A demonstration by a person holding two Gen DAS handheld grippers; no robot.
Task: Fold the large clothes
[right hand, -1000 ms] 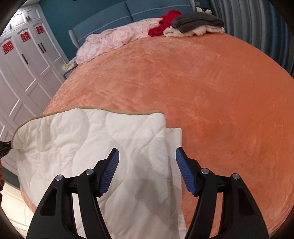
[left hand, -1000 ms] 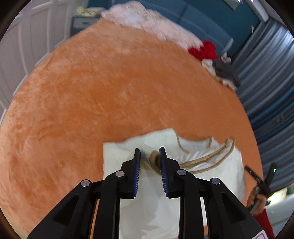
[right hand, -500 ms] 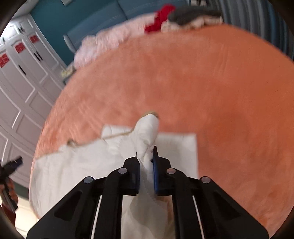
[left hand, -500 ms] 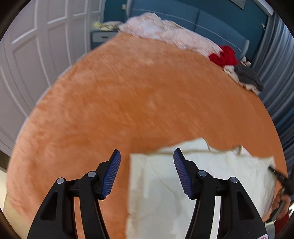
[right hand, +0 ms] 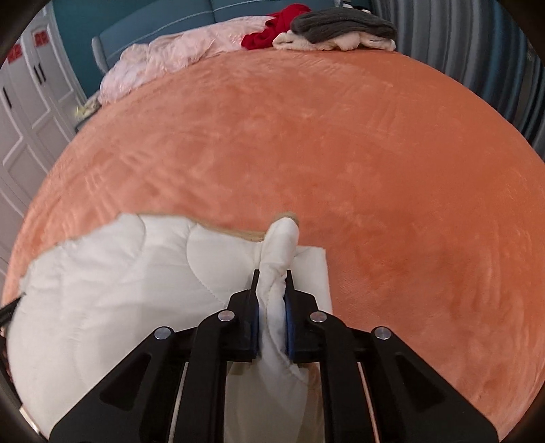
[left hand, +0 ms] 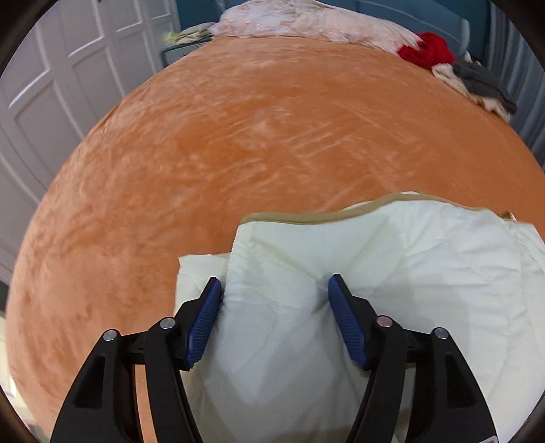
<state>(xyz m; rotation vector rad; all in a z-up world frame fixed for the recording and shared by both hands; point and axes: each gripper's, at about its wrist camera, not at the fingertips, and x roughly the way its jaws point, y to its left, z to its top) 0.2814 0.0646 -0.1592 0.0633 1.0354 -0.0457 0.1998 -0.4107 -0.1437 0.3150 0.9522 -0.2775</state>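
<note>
A cream quilted blanket (left hand: 391, 255) with a tan trim lies folded at the near edge of the orange bed (left hand: 238, 136). My left gripper (left hand: 274, 281) points down onto it. Its jaws are opening wide, and a soft bulge of the blanket stands between the blue pads without being pinched. In the right wrist view the same blanket (right hand: 119, 272) spreads to the left. My right gripper (right hand: 272, 272) is shut on a bunched ridge of it near the corner, and the tan-trimmed tip sticks up past the fingertips.
At the far end of the orange bed (right hand: 374, 170) lie a pink cloth pile (left hand: 306, 20), a red garment (left hand: 425, 52) and a grey garment (left hand: 483, 81). White wardrobe doors (left hand: 51, 85) stand on the left and grey curtains (right hand: 460, 44) on the right.
My left gripper let go of the tan-trimmed fold, opened wide and sank onto the blanket. My right gripper went from open to shut on a bunched ridge of the blanket.
</note>
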